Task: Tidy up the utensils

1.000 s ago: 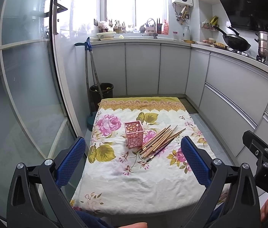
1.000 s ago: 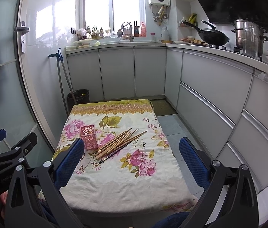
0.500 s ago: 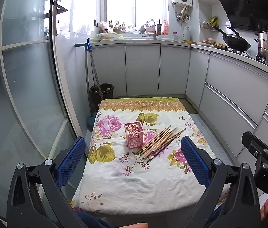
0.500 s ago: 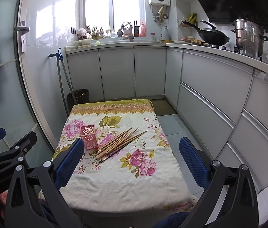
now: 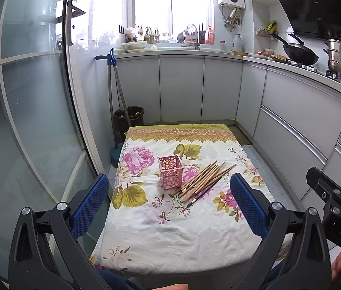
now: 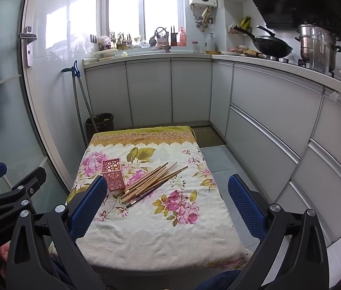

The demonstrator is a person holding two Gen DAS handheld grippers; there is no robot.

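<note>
Nothing has shifted since a moment ago: both the left gripper (image 5: 169, 201) and right gripper (image 6: 168, 204) hover with jaws wide apart. Wooden chopsticks (image 5: 203, 181) lie beside the upright pink perforated plastic holder (image 5: 170, 176) on the floral-clothed table (image 5: 170, 229).

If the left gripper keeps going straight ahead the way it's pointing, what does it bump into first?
Probably the pink holder or the chopsticks beside it. The left gripper points between them with open jaws; depth is hard to judge.

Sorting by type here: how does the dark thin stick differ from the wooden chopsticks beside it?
The dark thin stick is nearly black with a metal band; the wooden chopsticks are tan. It lies nearest the camera, alone; they are bundled closer to the pink perforated holder. All lie flat on the floral cloth.
</note>
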